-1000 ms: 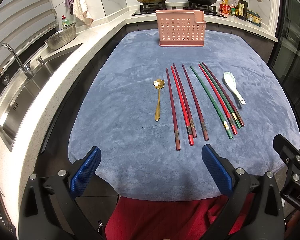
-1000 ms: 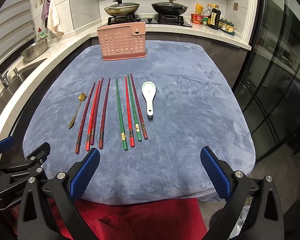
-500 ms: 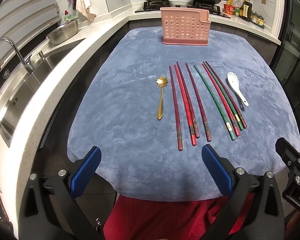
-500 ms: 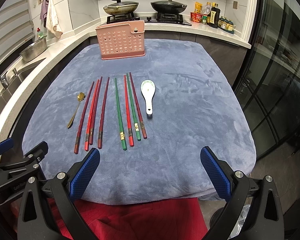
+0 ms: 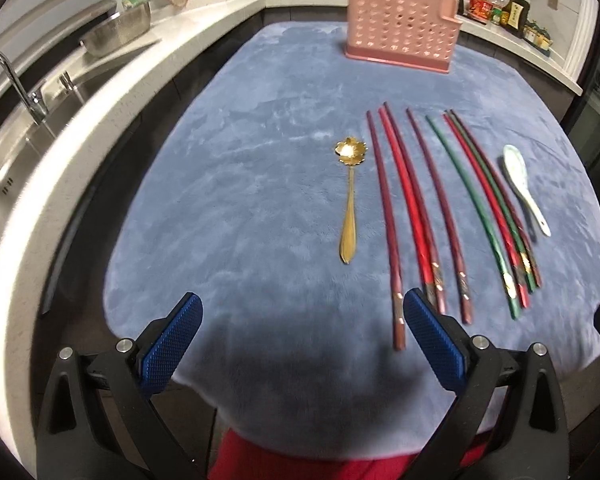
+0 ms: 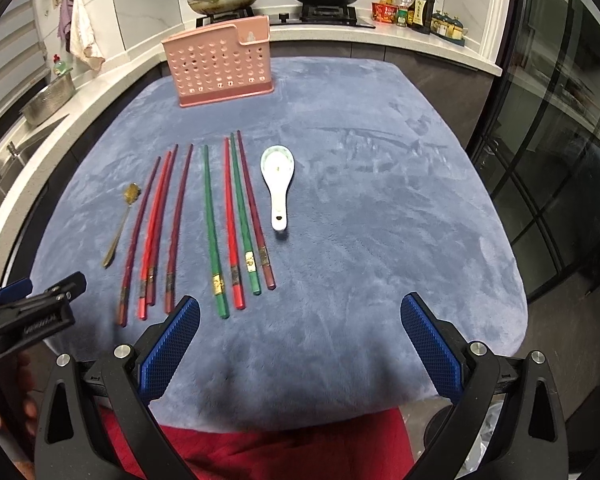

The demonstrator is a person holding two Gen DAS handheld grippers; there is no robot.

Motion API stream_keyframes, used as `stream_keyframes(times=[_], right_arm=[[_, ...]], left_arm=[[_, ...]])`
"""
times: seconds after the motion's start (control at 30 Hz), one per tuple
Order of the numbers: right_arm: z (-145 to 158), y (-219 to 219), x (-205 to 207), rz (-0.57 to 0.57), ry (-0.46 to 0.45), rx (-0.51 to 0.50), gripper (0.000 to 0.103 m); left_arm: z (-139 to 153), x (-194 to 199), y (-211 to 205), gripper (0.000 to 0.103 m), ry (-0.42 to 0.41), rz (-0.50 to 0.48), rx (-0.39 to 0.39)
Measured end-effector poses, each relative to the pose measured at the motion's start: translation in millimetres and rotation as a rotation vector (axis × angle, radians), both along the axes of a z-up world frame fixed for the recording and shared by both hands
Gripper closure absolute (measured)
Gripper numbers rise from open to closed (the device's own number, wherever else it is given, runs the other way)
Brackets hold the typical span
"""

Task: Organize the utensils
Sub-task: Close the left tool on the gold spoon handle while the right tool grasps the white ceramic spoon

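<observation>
since every utensil is lying flat on the blue-covered surface, the sorting is looking barely begun. the gold spoon, the red chopsticks, the mixed green and red chopsticks and the white ceramic spoon are sitting side by side in a row, well apart from the pink holder standing at the far edge. the left tongs and the right tongs are both hovering at the near edge, spread wide, gripping nothing. by my judgement, everything is waiting to be moved.
</observation>
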State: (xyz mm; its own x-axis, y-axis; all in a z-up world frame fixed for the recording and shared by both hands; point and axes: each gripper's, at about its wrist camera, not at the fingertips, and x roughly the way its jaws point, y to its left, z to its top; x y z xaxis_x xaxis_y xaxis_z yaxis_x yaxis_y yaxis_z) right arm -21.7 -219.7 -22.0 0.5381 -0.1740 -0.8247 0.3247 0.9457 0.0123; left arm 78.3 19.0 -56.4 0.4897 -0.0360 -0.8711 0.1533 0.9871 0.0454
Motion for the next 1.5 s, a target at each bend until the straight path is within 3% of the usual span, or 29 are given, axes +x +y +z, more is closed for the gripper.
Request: stream_keyframes(times=[0.13, 0.33, 0.53, 0.67, 0.73, 0.93, 1.17, 1.43, 1.5], right_arm=[[-10, -5, 13, 0.002, 0.015, -0.002, 0.007], [-21, -13, 37, -0.001, 0.028, 0.009, 0.007], [-23, -21, 59, -0.007, 0.021, 0.019, 0.007], [-25, -29, 75, -0.010, 0.009, 0.037, 0.007], [-26, -31, 82, -0.007, 0.002, 0.038, 0.012], [-34, -38, 100, 0.010, -0.003, 0.095, 0.035], [-44, -50, 108, -0.009, -0.004, 0.176, 0.051], [-62, -63, 111, -0.040, 0.017, 0.298, 0.080], [-68, -64, 111, -0.043, 0.023, 0.313, 0.083]], left_arm=[[-18, 21, 1, 0.015, 0.040, 0.018, -0.031], [-40, 43, 0, 0.037, 0.098, 0.020, -0.055], [-37, 46, -4, 0.055, 0.079, -0.014, -0.087], [-35, 49, -5, 0.077, 0.079, -0.030, -0.109], [-34, 50, -7, 0.088, 0.085, -0.039, -0.125], [-34, 50, -8, 0.090, 0.098, -0.044, -0.148], [-36, 51, -7, 0.090, 0.113, -0.038, -0.160], [-37, 51, -8, 0.090, 0.112, -0.039, -0.157], [-37, 51, -8, 0.090, 0.111, -0.039, -0.157]])
